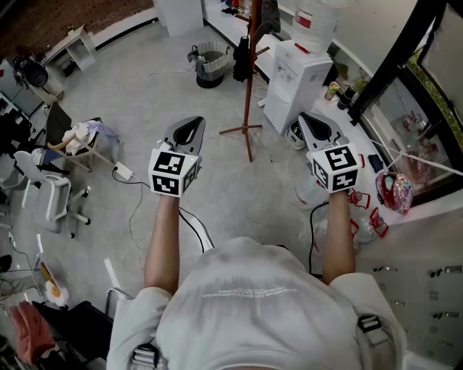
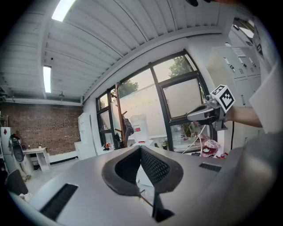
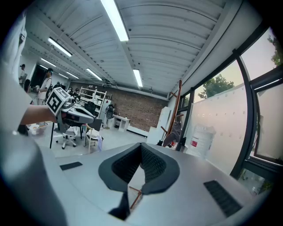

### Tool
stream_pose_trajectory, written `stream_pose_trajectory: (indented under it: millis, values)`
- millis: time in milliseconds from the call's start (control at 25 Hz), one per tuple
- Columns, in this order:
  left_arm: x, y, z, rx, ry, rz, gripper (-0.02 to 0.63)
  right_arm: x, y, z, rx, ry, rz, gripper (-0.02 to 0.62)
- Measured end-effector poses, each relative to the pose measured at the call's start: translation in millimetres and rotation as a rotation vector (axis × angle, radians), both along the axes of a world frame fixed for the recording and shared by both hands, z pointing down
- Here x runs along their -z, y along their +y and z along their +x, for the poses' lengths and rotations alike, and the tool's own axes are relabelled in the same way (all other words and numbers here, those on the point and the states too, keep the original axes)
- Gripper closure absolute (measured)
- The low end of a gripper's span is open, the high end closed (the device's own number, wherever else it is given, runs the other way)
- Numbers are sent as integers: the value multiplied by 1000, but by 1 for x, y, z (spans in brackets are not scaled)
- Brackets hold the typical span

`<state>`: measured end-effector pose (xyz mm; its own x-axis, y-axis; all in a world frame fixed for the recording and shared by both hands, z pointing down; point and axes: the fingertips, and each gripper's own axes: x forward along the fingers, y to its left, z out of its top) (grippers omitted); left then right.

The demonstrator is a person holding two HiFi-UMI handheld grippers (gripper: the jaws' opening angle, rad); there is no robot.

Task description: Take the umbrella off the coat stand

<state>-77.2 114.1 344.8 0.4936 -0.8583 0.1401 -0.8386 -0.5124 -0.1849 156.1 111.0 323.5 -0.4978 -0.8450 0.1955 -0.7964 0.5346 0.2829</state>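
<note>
The reddish-brown coat stand rises ahead of me on the grey floor, its feet spread at the bottom. A dark folded umbrella hangs from a peg on its left side, and a dark garment hangs higher up. My left gripper is shut and empty, well short of the stand's feet. My right gripper is also shut and empty, to the right of the stand. The left gripper view shows the stand far off beyond the closed tips. The right gripper view shows the stand beyond its closed tips.
A white water dispenser stands just right of the stand. A bin sits to its left. Cables trail over the floor by my feet. A white chair and a cluttered stool are at the left, a window ledge at the right.
</note>
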Motion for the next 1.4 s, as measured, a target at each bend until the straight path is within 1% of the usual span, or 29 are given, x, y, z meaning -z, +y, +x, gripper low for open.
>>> stream_pose_trajectory:
  millis: [240,480,640,760,880,1000,1240,1400]
  values:
    - [0,-6,-22,-9,2,0,591,-2,-2,-19,-13,-4,5,571]
    - [-8,-13,-41,-10,3,-20,591,-11,-8,-31,-29,-48,-23,571]
    - [-13,-28,-50,-2,0,-33,591,-12,-23,-36,-35,-66,-24,571]
    - [-24,-42,-53,3,-1,-58,591,-18,-40,-35,-44,-73,-32,571]
    - [-33,-61,-59,9,-7,-72,591,-23,-65,-38,-46,-82,-36,571]
    - [-38,-91,-62,14,-8,-76,591,-31,-98,-40,-44,-93,-37,571]
    - [-44,-180,-64,26,-19,-93,591,-46,-188,-43,-25,-104,-48,571]
    - [-43,-243,-58,21,-38,-104,591,-51,-255,-32,-54,-134,-64,571]
